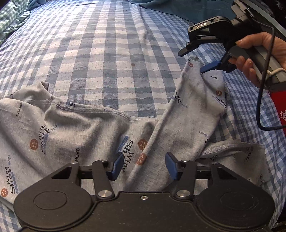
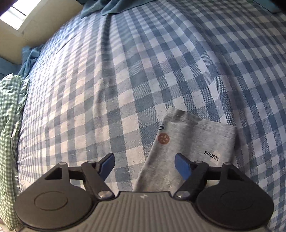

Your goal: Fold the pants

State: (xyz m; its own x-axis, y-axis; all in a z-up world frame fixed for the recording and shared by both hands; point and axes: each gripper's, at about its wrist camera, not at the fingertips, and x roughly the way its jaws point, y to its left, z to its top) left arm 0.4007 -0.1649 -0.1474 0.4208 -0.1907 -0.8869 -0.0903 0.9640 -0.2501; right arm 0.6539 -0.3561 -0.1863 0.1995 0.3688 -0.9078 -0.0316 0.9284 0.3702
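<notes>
Grey printed pants [image 1: 80, 128] lie crumpled on the bed across the lower half of the left wrist view. One leg [image 1: 196, 110] runs up to the right. My left gripper [image 1: 144, 165] hangs just over the pants with its blue pads apart; the edge of that leg passes between them, not pinched. A hand [image 1: 250, 58] holds my right gripper [image 1: 196, 59] over the leg's far end. In the right wrist view the right gripper [image 2: 144, 166] stands open above the leg's cuff [image 2: 193, 139]; the cuff's left edge lies between the fingers.
The bed is covered by a blue and white checked sheet [image 2: 125, 80]. Teal cloth [image 2: 110, 7] is bunched at the far side and a green checked cloth [image 2: 10, 110] lies along the left. A red item [image 1: 278, 107] and a black cable [image 1: 259, 107] sit at the right.
</notes>
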